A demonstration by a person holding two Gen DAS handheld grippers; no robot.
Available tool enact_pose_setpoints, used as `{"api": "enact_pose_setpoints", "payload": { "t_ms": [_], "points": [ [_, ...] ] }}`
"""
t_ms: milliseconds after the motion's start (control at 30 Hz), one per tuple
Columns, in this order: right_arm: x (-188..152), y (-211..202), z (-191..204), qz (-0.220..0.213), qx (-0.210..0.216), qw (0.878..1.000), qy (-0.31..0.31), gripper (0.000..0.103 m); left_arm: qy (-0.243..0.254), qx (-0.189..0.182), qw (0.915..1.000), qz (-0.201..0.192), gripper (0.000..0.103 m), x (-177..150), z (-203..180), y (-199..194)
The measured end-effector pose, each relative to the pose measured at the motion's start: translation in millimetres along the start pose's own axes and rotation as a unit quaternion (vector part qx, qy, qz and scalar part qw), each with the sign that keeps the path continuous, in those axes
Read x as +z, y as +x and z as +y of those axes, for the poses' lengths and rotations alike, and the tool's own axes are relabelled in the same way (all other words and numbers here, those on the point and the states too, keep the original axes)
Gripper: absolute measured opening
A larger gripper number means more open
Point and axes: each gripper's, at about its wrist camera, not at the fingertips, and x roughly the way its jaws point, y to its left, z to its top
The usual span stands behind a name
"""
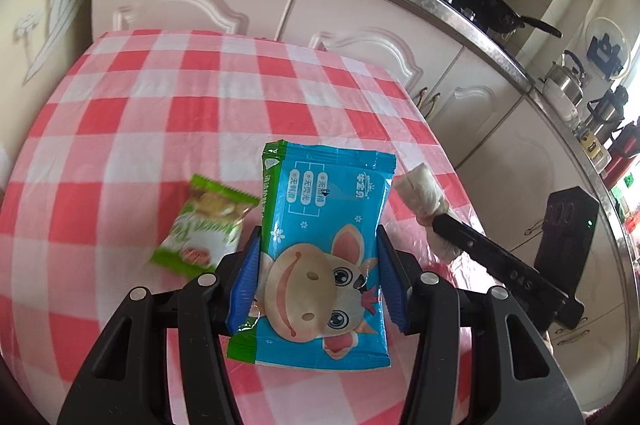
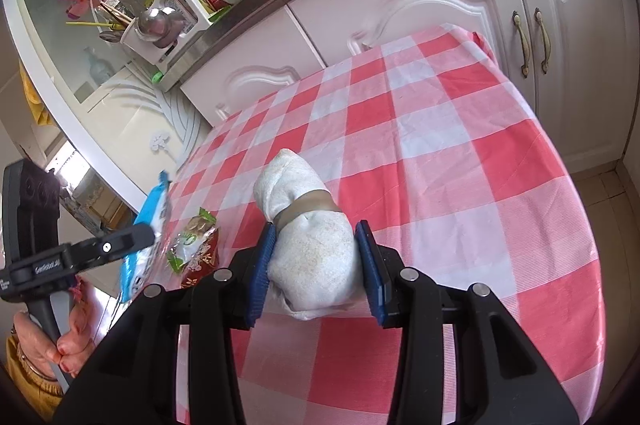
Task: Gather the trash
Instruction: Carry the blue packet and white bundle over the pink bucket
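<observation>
wipes packet (image 1: 324, 249) clamped in left hand-held gripper (image 1: 318, 265).

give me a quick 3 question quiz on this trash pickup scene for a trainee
1. True or false: the left gripper is shut on the blue plastic wet-wipe packet with a cartoon cow.
2. What does the right gripper hold? A) a metal spoon B) the white rolled paper wad bound with brown tape C) nothing
3. Fill in: the green and white crinkled snack wrapper lies on the red and white checked ____.

Key:
1. True; the blue pads press on both its sides.
2. B
3. tablecloth, and neither gripper touches the wrapper.
</observation>
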Motion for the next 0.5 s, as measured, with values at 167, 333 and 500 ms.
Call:
{"api": "enact_pose_setpoints", "payload": {
  "t_ms": [167,333,500],
  "points": [
    [-2.5,5.8,8.6,0.007,0.014,1.0,0.003,0.042,-0.021,0.006,0.9997,-0.009,0.054,-14.8,21.0,-21.2],
    [-4.6,11.4,16.1,0.013,0.034,0.999,0.019,0.042,-0.049,0.009,0.9986,-0.019,0.054,-26.9,46.9,-40.1],
    [-6.3,16.2,30.7,0.016,0.056,0.998,0.03,0.042,-0.068,0.016,0.9971,-0.03,0.054,-40.3,73.0,-60.5]
  ]
}}
